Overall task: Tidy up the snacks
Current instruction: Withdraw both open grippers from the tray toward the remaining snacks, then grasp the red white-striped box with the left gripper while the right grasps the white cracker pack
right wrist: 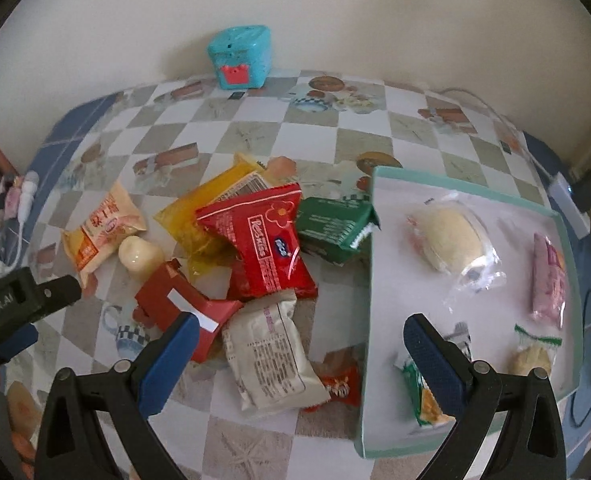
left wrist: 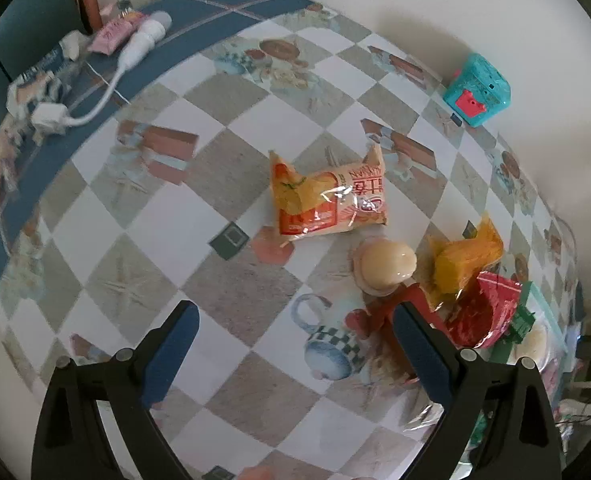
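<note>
A pile of snacks lies on the checked tablecloth: an orange packet, a cream jelly cup, a yellow packet, a red packet, a green packet, a red box, a white packet. The teal-rimmed tray at right holds several wrapped snacks, among them a cream bun and a pink bar. My left gripper hangs open above the cloth, short of the jelly cup. My right gripper is open over the white packet and the tray's left edge.
A teal toy box stands by the wall. At the far left edge lie a white cable and adapter and a pink wrapper. A white cable runs along the right edge. The left gripper's body shows at left.
</note>
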